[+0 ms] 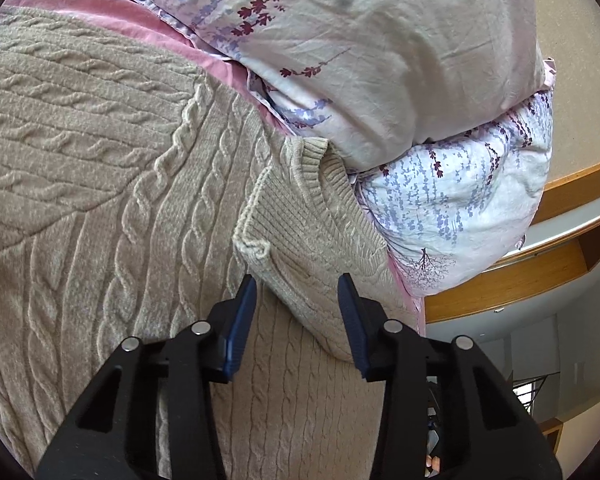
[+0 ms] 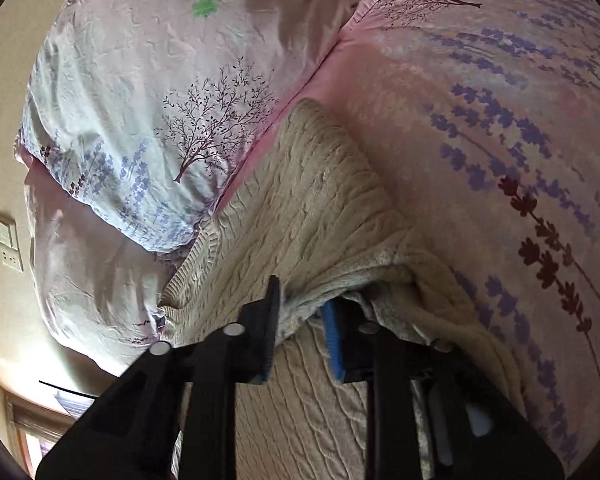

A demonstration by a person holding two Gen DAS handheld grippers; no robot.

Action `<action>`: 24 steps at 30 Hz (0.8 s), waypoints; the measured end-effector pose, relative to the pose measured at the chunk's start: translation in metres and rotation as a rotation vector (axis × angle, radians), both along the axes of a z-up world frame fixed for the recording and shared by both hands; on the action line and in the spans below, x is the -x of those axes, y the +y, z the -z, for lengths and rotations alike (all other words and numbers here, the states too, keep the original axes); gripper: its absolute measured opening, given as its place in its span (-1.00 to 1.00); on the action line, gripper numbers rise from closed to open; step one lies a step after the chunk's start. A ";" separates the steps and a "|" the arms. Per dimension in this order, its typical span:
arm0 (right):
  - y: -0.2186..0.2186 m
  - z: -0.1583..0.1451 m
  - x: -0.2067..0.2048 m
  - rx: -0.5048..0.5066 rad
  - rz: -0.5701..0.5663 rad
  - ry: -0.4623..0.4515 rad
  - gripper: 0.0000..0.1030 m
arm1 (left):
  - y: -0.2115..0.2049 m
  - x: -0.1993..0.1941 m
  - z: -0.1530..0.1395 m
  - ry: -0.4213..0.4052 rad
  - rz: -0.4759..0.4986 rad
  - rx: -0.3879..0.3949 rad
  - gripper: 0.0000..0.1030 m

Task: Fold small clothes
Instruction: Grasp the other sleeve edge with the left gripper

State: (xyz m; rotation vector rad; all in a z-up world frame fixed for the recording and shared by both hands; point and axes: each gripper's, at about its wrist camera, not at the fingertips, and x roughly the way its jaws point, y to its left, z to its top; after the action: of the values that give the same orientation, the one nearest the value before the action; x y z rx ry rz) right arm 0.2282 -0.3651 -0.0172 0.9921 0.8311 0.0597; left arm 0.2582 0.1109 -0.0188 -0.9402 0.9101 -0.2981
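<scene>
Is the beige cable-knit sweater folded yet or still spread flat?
Partly folded: the sweater has a ribbed-edged section doubled over its body, and another bunched layer draped over the right tool.

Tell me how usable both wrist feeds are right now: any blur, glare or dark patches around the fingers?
Left wrist view: evenly lit and sharp, cable pattern of the beige cable-knit sweater crisp, straight wooden shelf edges bowed by the fisheye. Right wrist view: dimmer, the sweater fold over the right gripper casts shadow on its blue-padded fingers, bright window glare at lower left.
</scene>
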 end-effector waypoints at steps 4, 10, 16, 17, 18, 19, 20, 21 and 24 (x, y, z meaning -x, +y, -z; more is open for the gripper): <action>-0.007 -0.004 0.007 0.023 0.031 -0.048 -0.84 | -0.001 -0.004 0.001 0.002 -0.007 -0.027 -0.70; -0.019 -0.007 0.020 0.038 0.075 -0.069 -0.85 | -0.005 -0.001 0.002 -0.006 -0.017 -0.080 -0.85; -0.026 0.000 0.030 0.066 0.113 -0.035 -0.85 | -0.010 0.015 0.000 -0.020 -0.034 -0.146 -0.87; -0.027 0.002 0.030 0.069 0.116 -0.025 -0.85 | -0.010 0.016 0.002 -0.013 -0.042 -0.156 -0.87; -0.026 0.003 0.030 0.075 0.115 -0.018 -0.85 | -0.010 0.017 0.005 -0.002 -0.047 -0.161 -0.87; -0.025 0.003 0.030 0.089 0.112 -0.013 -0.85 | -0.010 0.017 0.009 0.006 -0.051 -0.159 -0.87; -0.022 0.001 0.029 0.113 0.102 -0.007 -0.85 | -0.010 0.018 0.009 0.001 -0.053 -0.162 -0.87; -0.019 -0.001 0.029 0.138 0.091 -0.001 -0.85 | -0.011 0.018 0.007 0.001 -0.046 -0.175 -0.86; -0.012 -0.011 0.034 0.195 0.083 0.020 -0.66 | -0.011 0.019 0.003 0.004 -0.010 -0.173 -0.80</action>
State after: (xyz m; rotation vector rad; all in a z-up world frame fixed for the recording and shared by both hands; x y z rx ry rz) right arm 0.1938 -0.3771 -0.0061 0.8433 0.7975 -0.1010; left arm 0.2391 0.1002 -0.0217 -0.7863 0.9195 -0.2051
